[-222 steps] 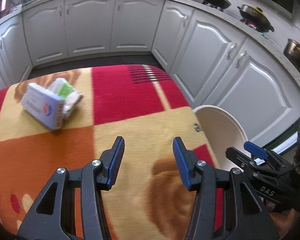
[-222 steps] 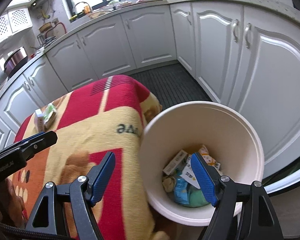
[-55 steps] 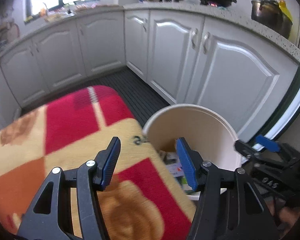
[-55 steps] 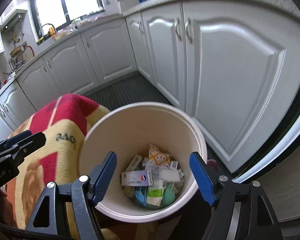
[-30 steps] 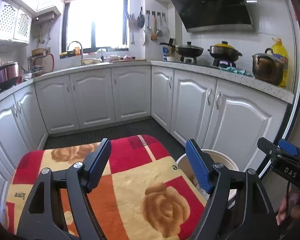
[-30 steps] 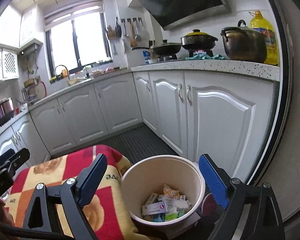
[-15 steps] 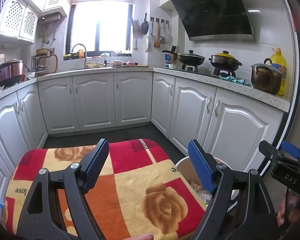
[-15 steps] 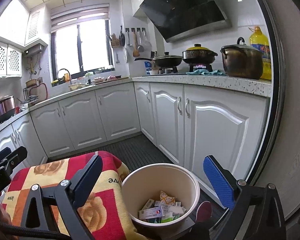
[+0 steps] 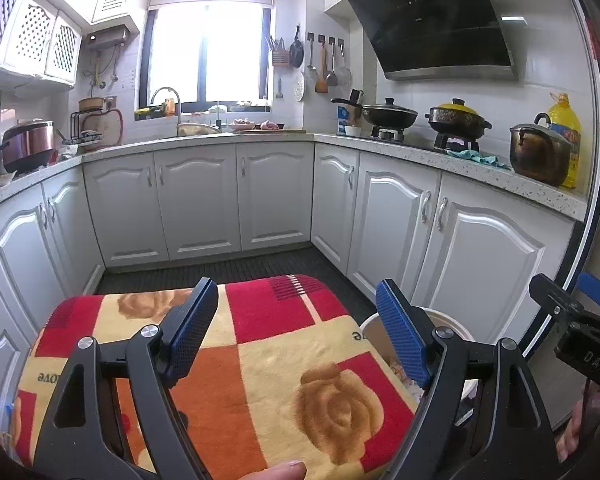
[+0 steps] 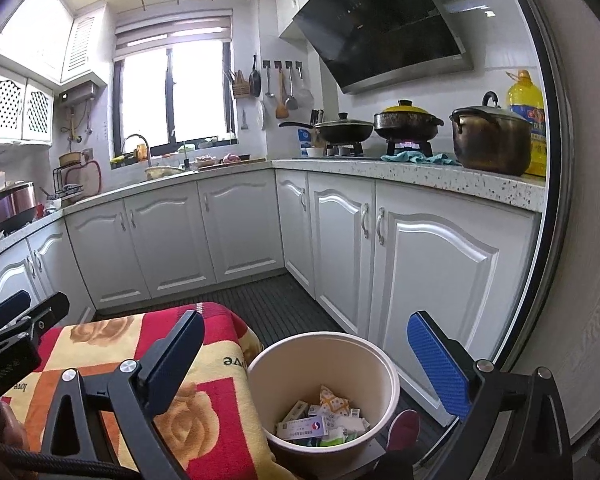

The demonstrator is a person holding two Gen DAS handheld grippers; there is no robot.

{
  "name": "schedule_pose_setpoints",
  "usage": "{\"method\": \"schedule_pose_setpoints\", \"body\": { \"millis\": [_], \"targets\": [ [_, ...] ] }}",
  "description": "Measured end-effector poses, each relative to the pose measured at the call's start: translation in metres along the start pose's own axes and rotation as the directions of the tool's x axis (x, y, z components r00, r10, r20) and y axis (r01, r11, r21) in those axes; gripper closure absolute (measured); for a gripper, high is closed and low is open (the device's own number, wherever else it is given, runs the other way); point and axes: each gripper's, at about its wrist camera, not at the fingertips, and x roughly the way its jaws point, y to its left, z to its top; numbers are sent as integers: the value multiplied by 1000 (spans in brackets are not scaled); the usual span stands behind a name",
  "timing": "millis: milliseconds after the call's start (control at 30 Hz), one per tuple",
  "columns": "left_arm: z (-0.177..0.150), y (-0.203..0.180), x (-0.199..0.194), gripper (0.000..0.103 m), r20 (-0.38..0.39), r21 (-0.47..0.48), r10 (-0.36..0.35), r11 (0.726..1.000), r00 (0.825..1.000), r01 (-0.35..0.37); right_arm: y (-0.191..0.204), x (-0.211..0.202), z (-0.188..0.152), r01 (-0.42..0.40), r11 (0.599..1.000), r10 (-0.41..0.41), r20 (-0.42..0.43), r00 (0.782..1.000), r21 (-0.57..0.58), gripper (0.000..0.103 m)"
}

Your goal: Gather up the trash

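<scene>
The cream trash bin [image 10: 320,338] stands on the floor at the right end of the blanket-covered table [image 10: 112,340]. Inside lie several boxes and packets [image 10: 320,420], a white-and-blue box on top. My right gripper [image 10: 305,320] hangs above and behind the bin, open wide, nothing between its blue pads. My left gripper [image 9: 296,312] is open and holds nothing above the blanket [image 9: 260,360]. The bin's rim [image 9: 452,316] shows behind its right finger. Each gripper shows in the other's view: the right gripper [image 9: 566,288] and the left gripper [image 10: 40,300].
White cabinets [image 9: 276,200] run around the room under a speckled counter [image 10: 420,176] with pots and a yellow oil bottle. Dark floor [image 10: 284,300] lies between table and cabinets. A red thing [image 10: 404,424] lies beside the bin. A fingertip [image 9: 284,470] shows at the bottom edge.
The box and green packet once on the blanket are out of view; a like box lies in the bin. Both grippers have lifted back from the bin, and the right jaws widened.
</scene>
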Motion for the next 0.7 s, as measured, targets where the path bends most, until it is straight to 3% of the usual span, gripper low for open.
{"method": "schedule_pose_setpoints", "body": {
  "millis": [700],
  "targets": [
    [-3, 2, 3, 22, -4, 0, 8, 1000, 1000, -8, 6, -2, -1, 0, 1000, 0, 2, 1000, -12, 1]
  ]
}}
